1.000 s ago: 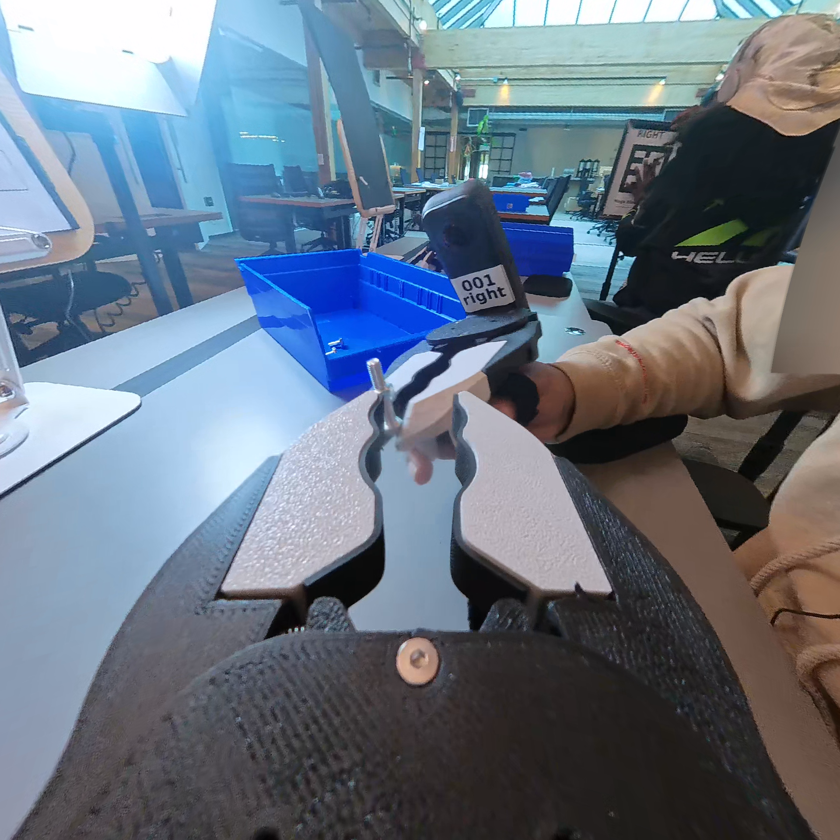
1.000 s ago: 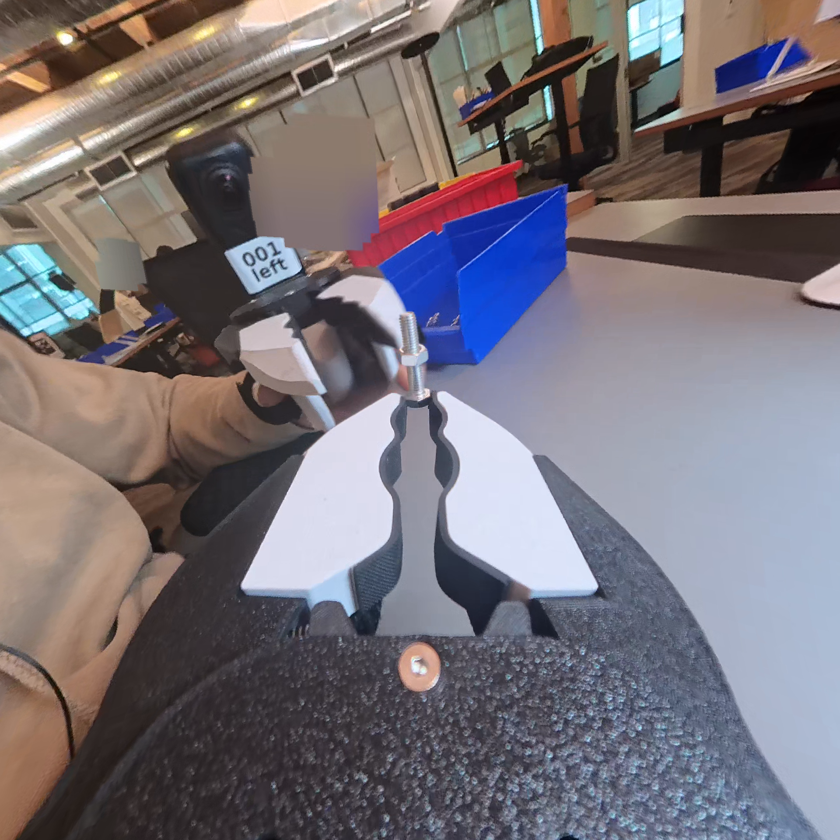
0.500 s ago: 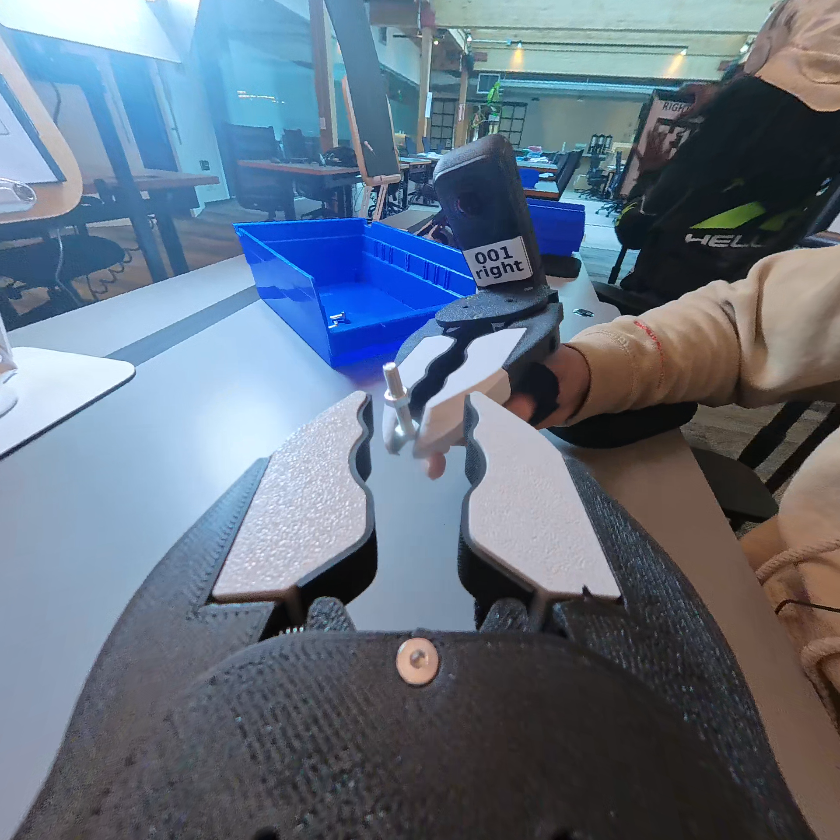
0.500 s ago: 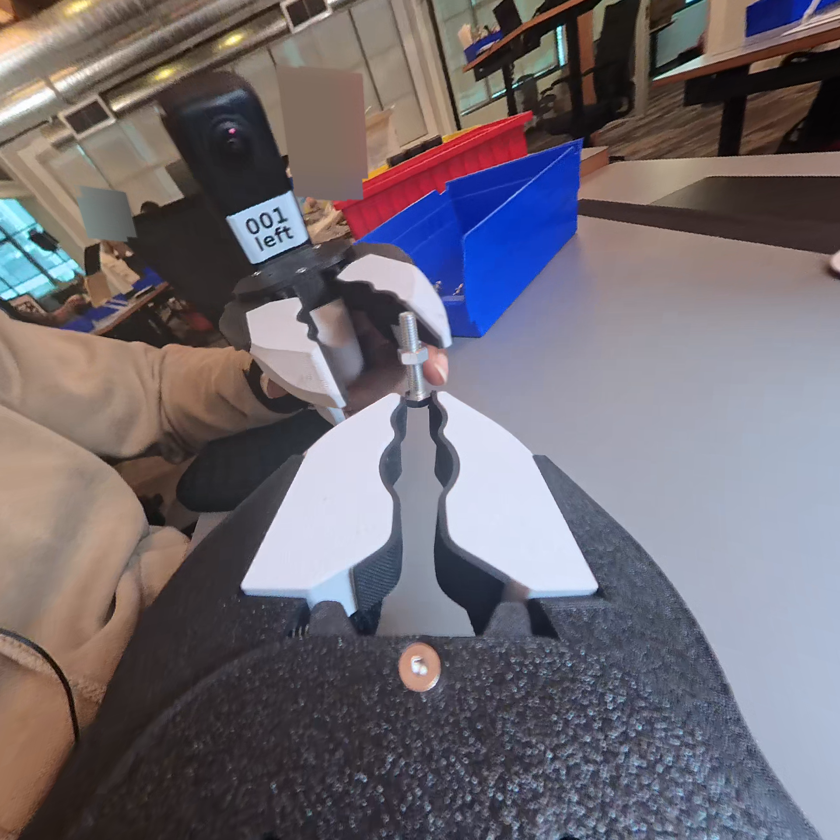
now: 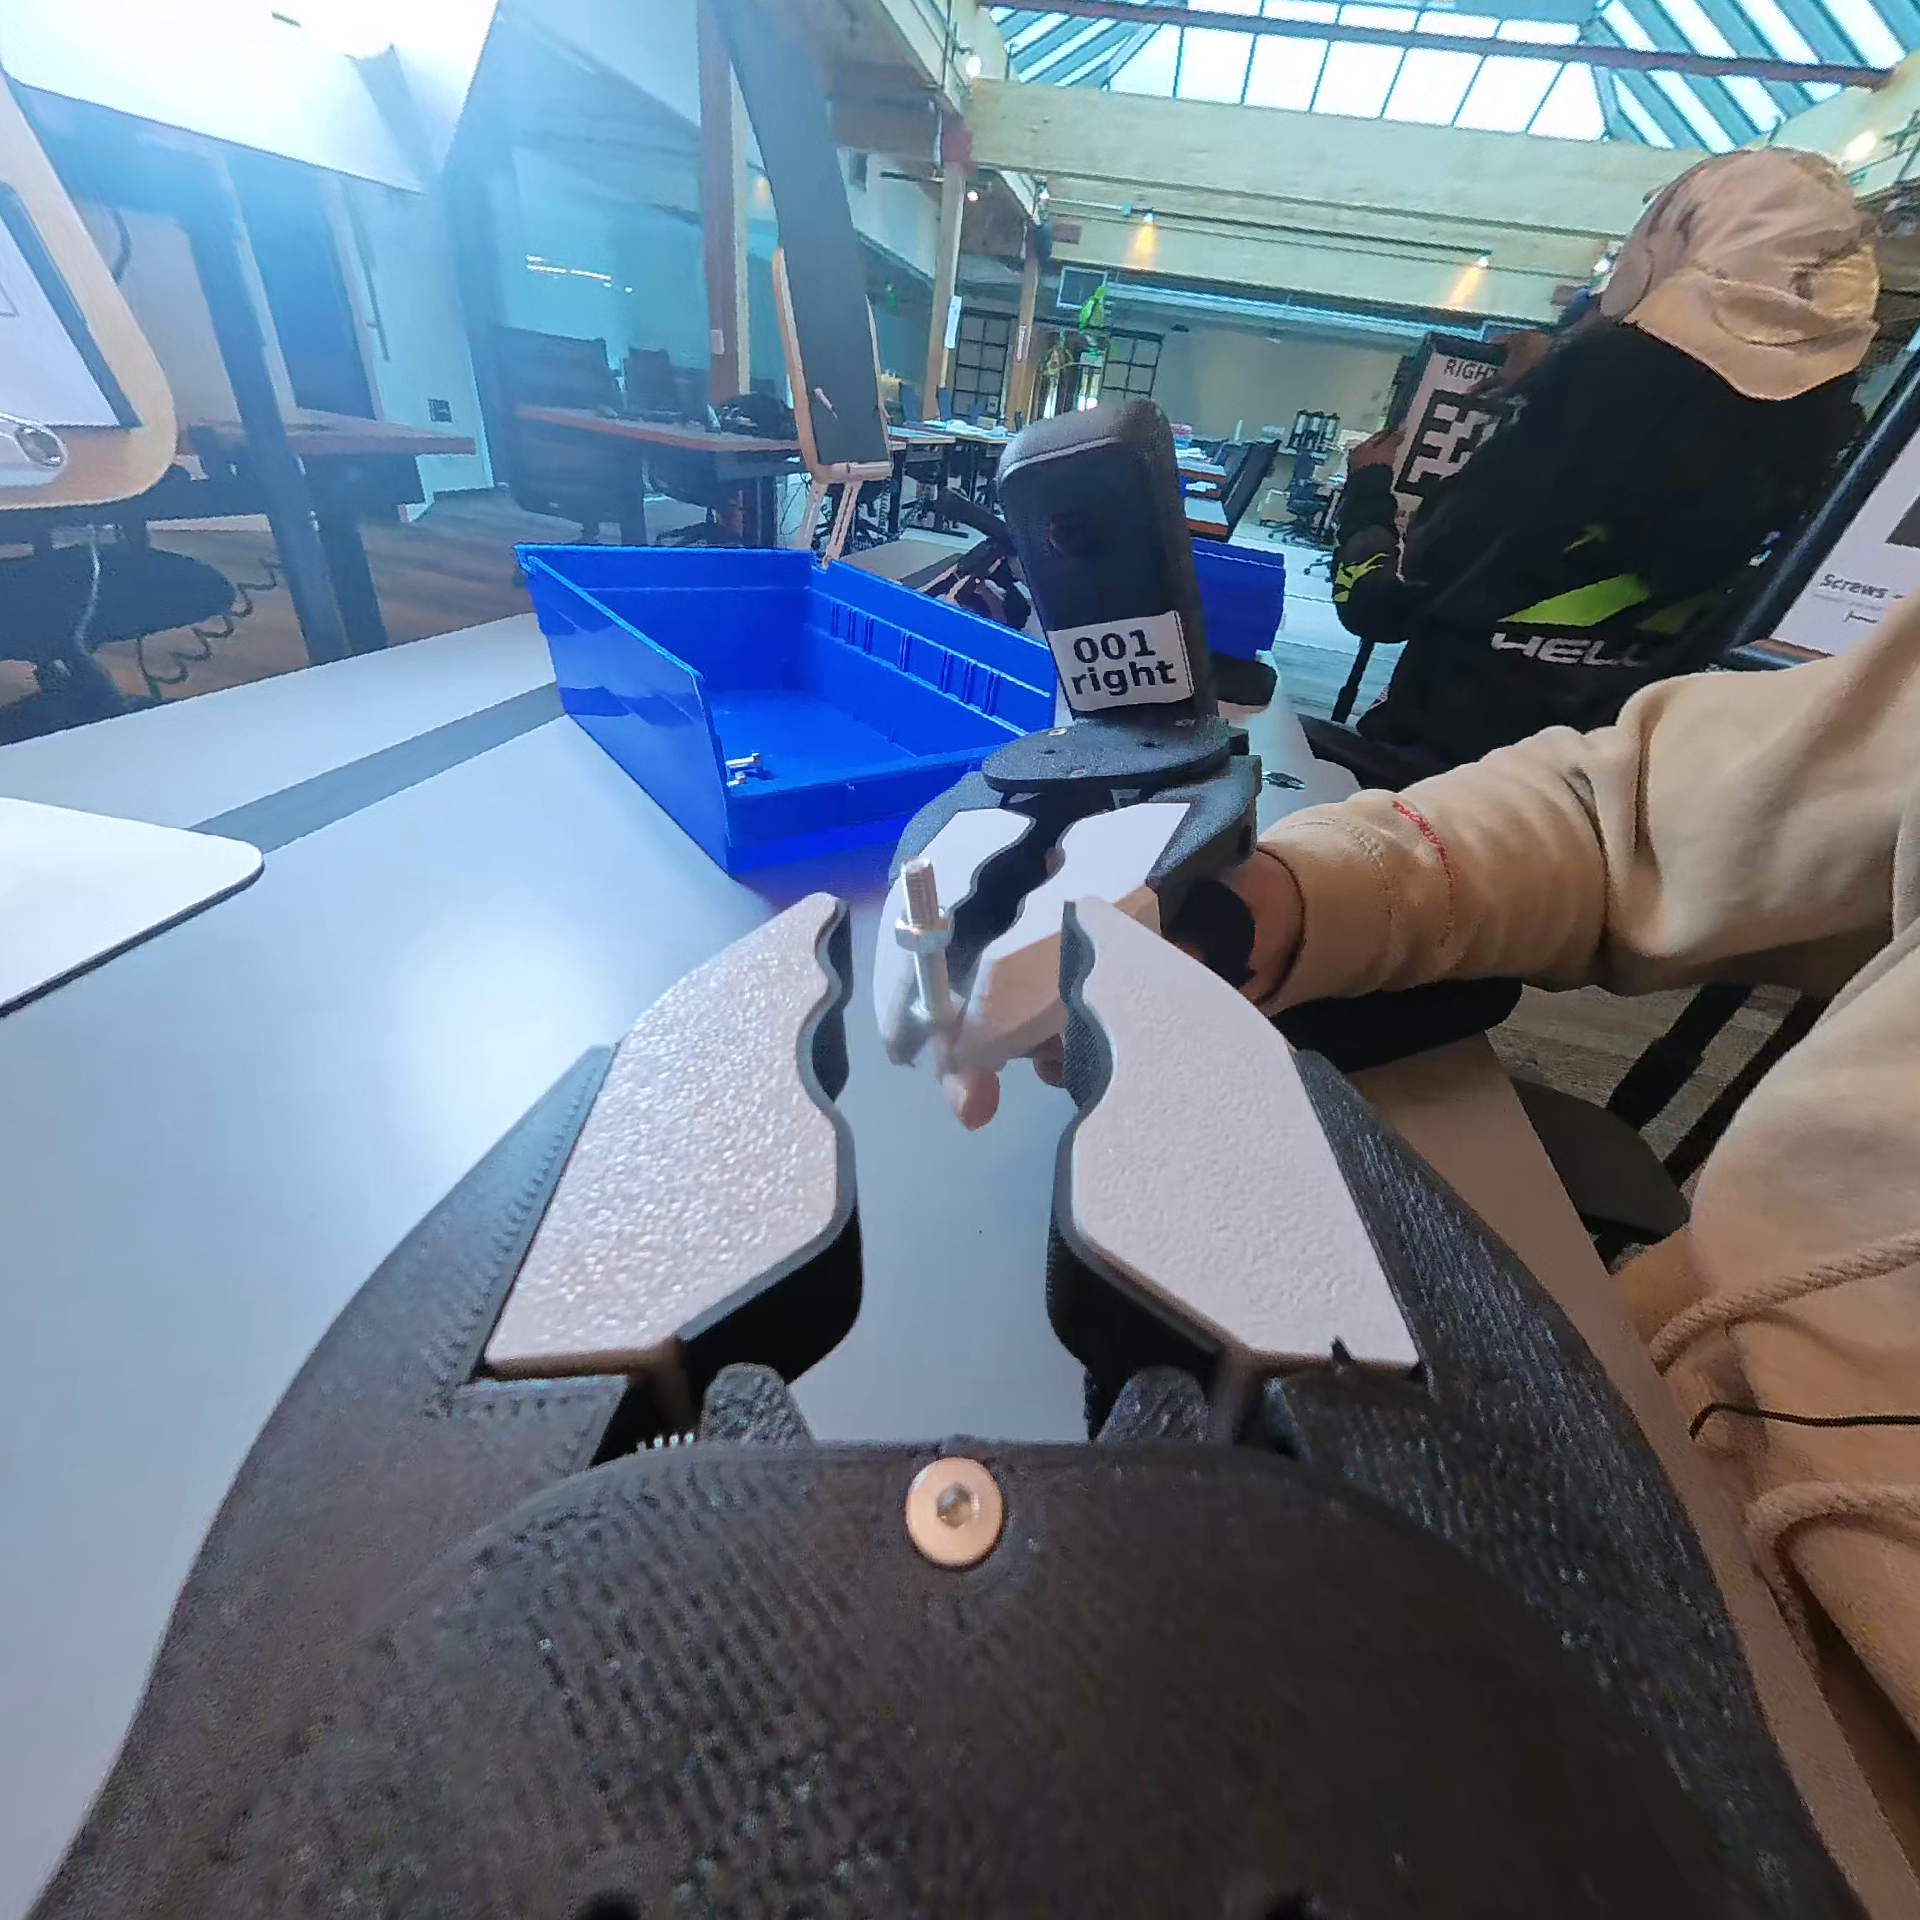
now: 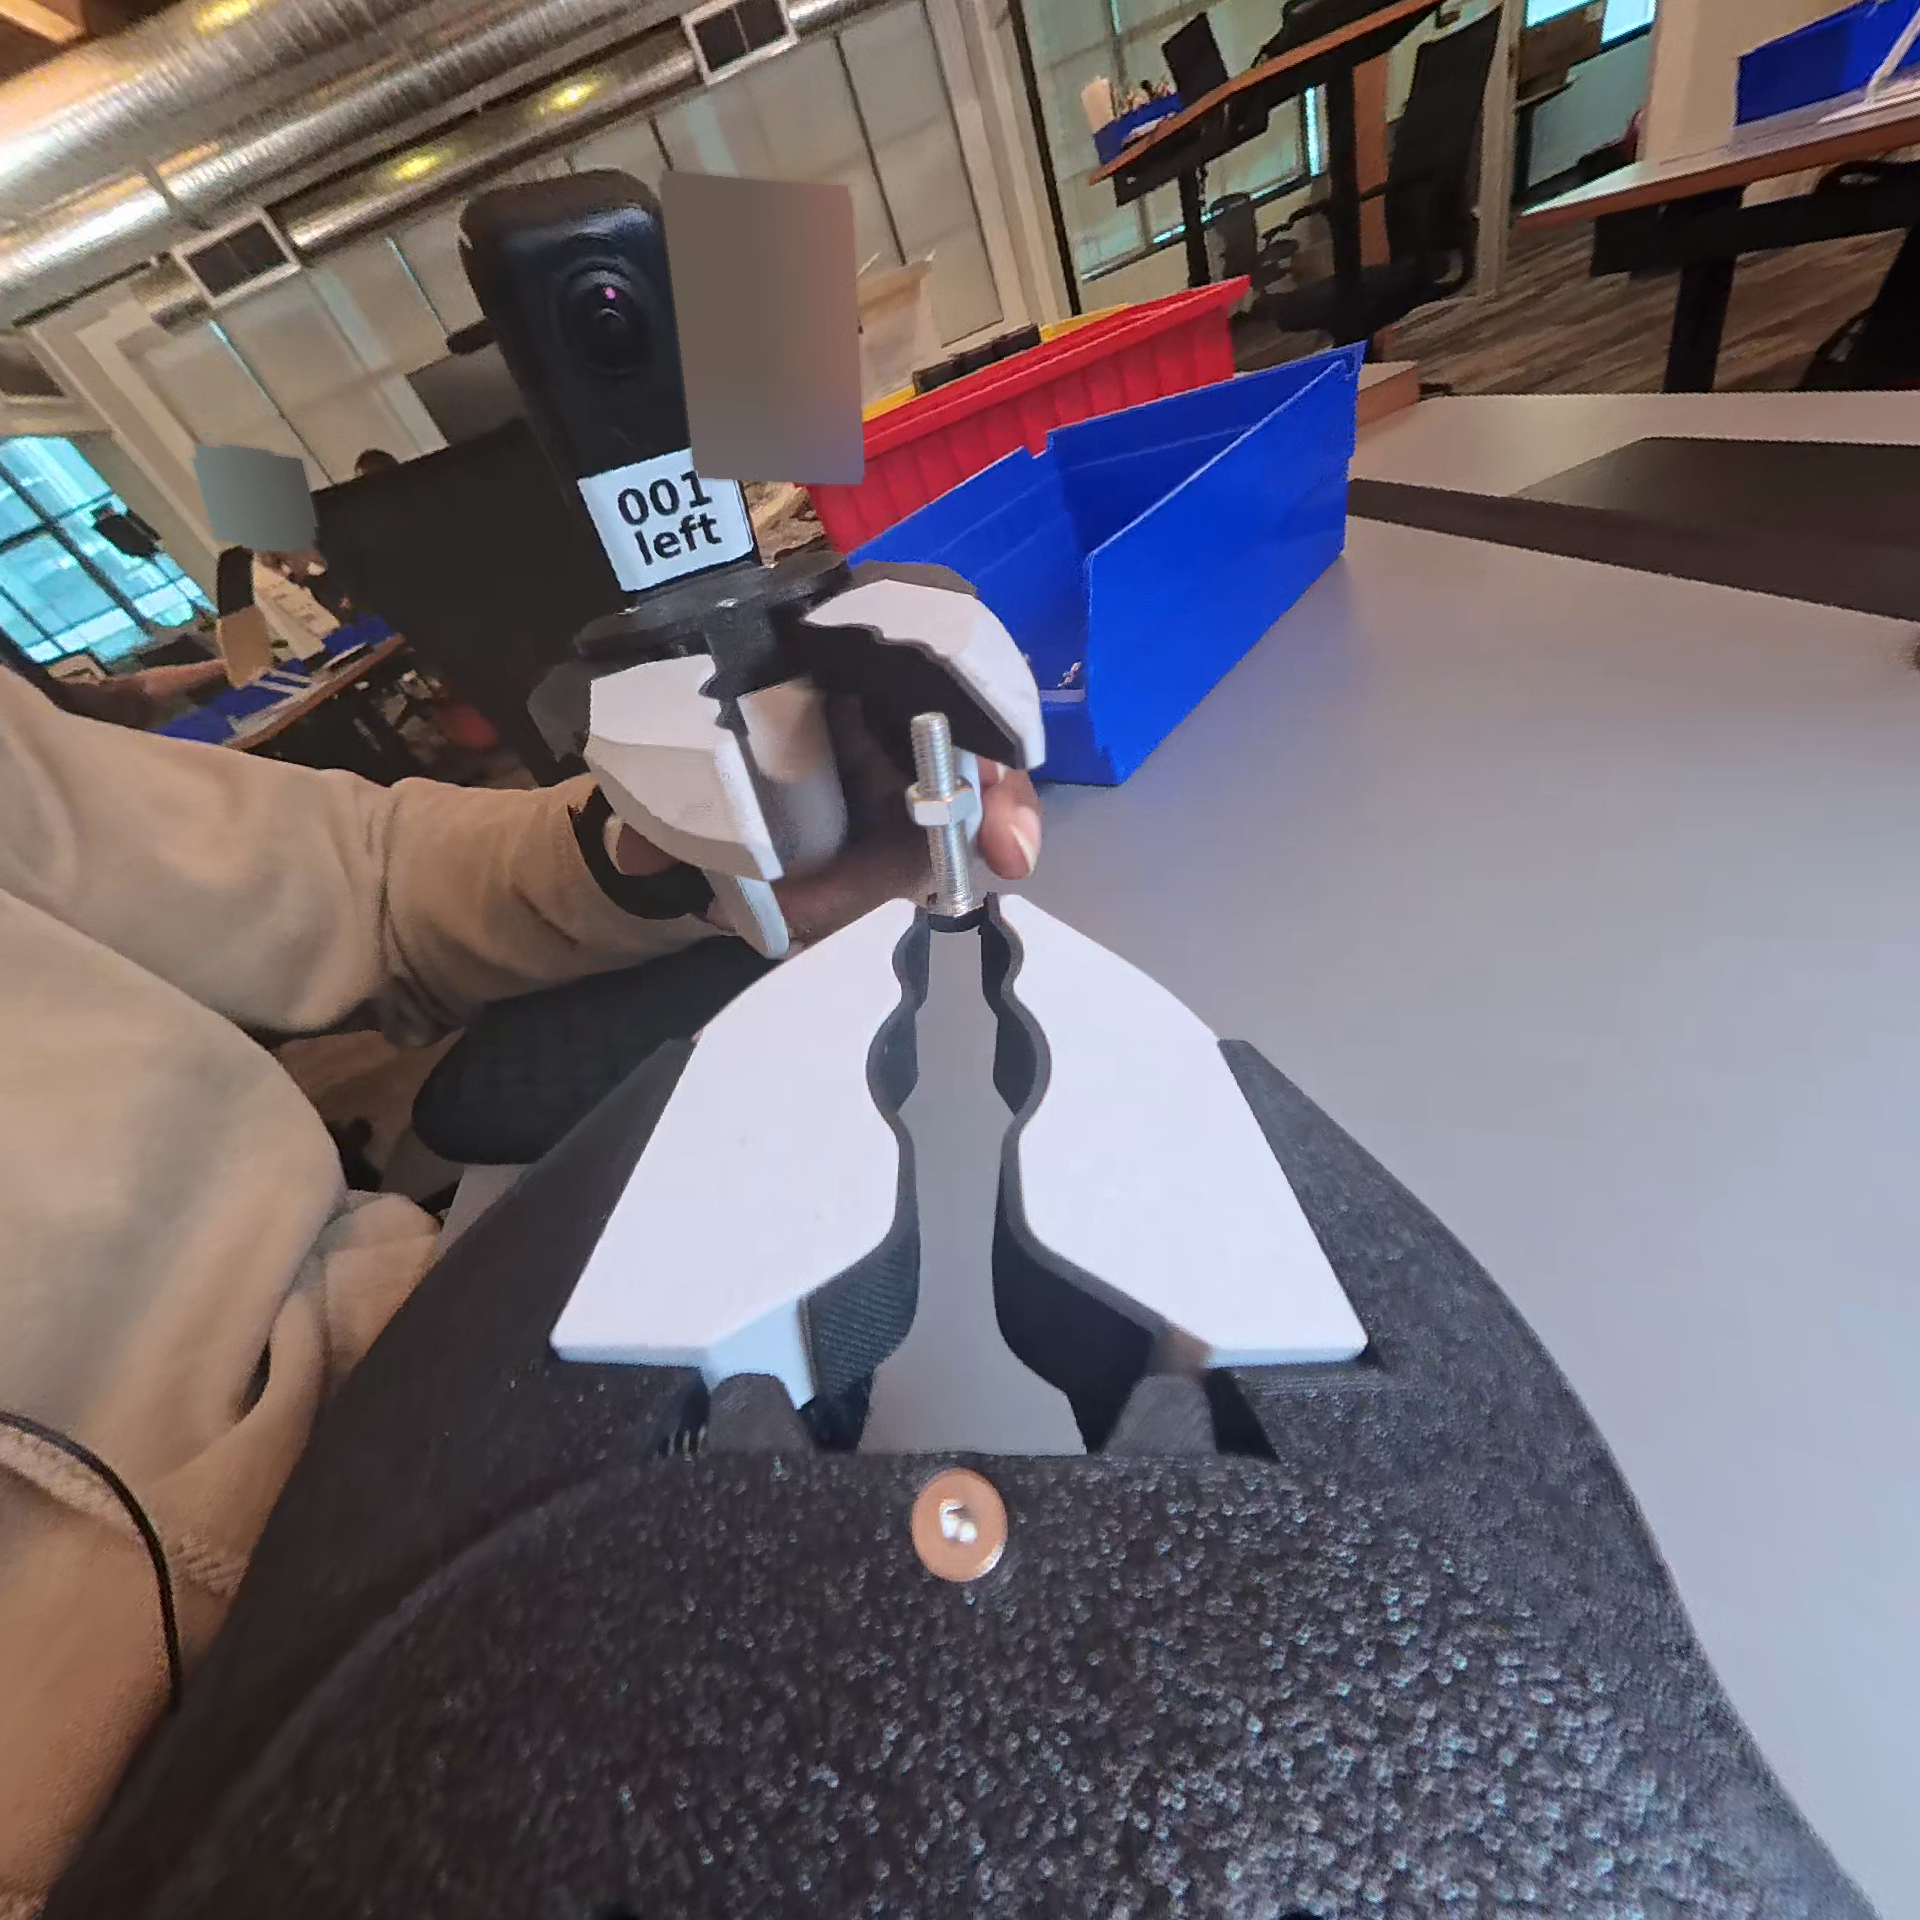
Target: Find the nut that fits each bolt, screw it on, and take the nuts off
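Here, over a grey tabletop (image 6: 1558, 935), the right gripper (image 6: 954, 914) pinches the lower end of a silver bolt (image 6: 943, 821) between its white fingers (image 6: 790, 1122), which are drawn nearly together at the tips. The bolt stands close to upright, threaded end up, with a hex nut (image 6: 941, 802) sitting partway along its shaft. In the left wrist view the same bolt (image 5: 923, 966) and nut (image 5: 921, 932) appear just ahead of the left gripper (image 5: 951, 935), tilted slightly, held at the tip of the right gripper (image 5: 940, 1039) that faces it.

The left gripper holds nothing — its fingers (image 5: 707, 1122) are spread apart, with bare tabletop showing between them. From the right wrist view that gripper (image 6: 894, 758) sits right behind the bolt, one finger (image 6: 956, 655) arching over the bolt's top; whether anything touches the nut cannot be told. A bare fingertip (image 6: 1013, 826) of the hand holding it shows just beside the nut.

Behind the pair, a blue bin (image 5: 665, 665) rests on the tabletop, open end toward the grippers, with a small metal part (image 5: 746, 769) on its floor. A red bin (image 6: 1039, 416) stands beyond it — visible only from the right. Cream sleeves (image 5: 1558, 831) cover both arms.
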Motion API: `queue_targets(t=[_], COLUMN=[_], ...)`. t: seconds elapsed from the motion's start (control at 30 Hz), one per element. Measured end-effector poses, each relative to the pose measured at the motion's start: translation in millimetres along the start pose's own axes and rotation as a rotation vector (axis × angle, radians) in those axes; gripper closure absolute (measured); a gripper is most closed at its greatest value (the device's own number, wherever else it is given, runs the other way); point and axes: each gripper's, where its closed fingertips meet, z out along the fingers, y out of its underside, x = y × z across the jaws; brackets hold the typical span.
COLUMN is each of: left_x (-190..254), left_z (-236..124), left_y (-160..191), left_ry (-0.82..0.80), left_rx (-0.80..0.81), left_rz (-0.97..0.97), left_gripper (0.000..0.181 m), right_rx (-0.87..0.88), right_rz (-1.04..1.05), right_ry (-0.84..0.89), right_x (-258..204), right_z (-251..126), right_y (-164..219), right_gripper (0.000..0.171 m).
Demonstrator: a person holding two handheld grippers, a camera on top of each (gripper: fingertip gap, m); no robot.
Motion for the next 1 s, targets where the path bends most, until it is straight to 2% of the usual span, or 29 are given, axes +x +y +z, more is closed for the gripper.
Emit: queue_targets(t=[0.1,0.13,0.17,0.27,0.4,0.43,0.53,0.6,0.73,0.83,0.9,0.97,1.0], left_x=[7,10,12,6,0,2,8,10,3,0,5,9,14], left_z=[0,-2,-5,-5,0,1,0,-6,-7,-3,0,-1,-4], left_y=[1,-1,-5,-6,1,2,1,-4,-6,-2,0,0,0], left_ry=[0.031,0.058,0.076,0.042,0.002,0.013,0.045,0.080,0.041,0.015,0.034,0.062,0.102], left_rx=[-0.016,-0.017,0.001,0.010,-0.006,-0.013,-0.026,0.000,0.013,0.003,-0.005,-0.013,-0.020], left_rz=[0.016,0.016,0.006,0.002,-0.002,0.002,0.005,-0.005,-0.010,-0.010,0.000,0.005,0.009], left_gripper=[0.148,0.167,0.172,0.168,0.144,0.143,0.149,0.171,0.164,0.148,0.145,0.154,0.174], right_rx=[0.015,0.032,0.043,0.050,0.011,0.004,0.016,0.039,0.039,0.018,0.010,0.028,0.044], right_rz=[0.008,0.021,0.034,0.031,-0.006,-0.011,-0.005,0.008,0.019,0.001,-0.002,0.011,0.024], right_ry=[0.018,0.036,0.046,0.054,0.007,0.000,0.013,0.042,0.040,0.005,-0.003,0.015,0.037], right_x=[4,8,12,14,0,-2,1,8,9,0,-2,3,8], right_z=[-3,-5,-8,-10,-1,0,-2,-7,-9,-3,-1,-5,-8], right_y=[-3,-6,-8,-10,-3,-2,-4,-9,-9,-5,-3,-6,-9], right_gripper=[0.162,0.162,0.162,0.162,0.162,0.162,0.162,0.162,0.162,0.162,0.161,0.162,0.162])
